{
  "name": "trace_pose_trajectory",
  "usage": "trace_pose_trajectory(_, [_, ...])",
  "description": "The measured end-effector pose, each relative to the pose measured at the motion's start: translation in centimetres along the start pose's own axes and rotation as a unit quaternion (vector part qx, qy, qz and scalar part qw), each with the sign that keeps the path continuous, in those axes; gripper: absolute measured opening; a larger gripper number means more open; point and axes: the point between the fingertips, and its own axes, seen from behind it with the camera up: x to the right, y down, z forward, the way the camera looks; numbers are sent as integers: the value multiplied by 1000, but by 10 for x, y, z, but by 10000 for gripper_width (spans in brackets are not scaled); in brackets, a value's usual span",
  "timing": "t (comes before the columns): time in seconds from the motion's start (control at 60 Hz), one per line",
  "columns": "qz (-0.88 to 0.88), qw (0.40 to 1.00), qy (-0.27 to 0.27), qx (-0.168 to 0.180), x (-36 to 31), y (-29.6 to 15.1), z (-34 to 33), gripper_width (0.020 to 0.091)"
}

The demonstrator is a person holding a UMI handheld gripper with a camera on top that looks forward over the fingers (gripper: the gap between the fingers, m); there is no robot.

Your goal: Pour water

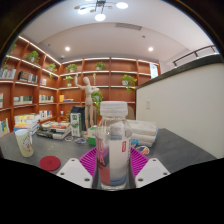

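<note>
A clear plastic bottle [110, 152] with a red label stands upright between my fingers. Both magenta pads [90, 160] press against its sides, so my gripper [112, 162] is shut on it. The bottle's base is low between the fingers, over the dark grey table [60, 150]. A paper cup [24, 142] stands on the table beyond the left finger, well apart from the bottle. A round red lid [49, 162] lies flat just near that cup. I cannot tell the water level in the bottle.
Behind the bottle are a wooden mannequin [92, 106], a white box [114, 110] and clear plastic containers [142, 130]. Small boxes [60, 126] crowd the table's far left. Wooden shelves [40, 85] line the back wall; a white partition [185, 100] stands at right.
</note>
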Motion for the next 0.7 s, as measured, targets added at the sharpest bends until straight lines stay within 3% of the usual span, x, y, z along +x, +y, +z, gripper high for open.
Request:
trace_pose_trajectory(0.067, [-1, 1000, -5, 2, -2, -1, 1, 377])
trace_pose_trajectory(0.133, [-8, 1000, -8, 6, -4, -1, 2, 336])
trace_pose_trajectory(0.267, [-63, 998, 18, 10, -3, -8, 0, 336])
trace_pose_trajectory(0.467, [-204, 979, -7, 25, -55, -39, 2, 335])
trace_pose_trajectory(0.7, [-529, 846, -28, 61, -166, -60, 36, 336])
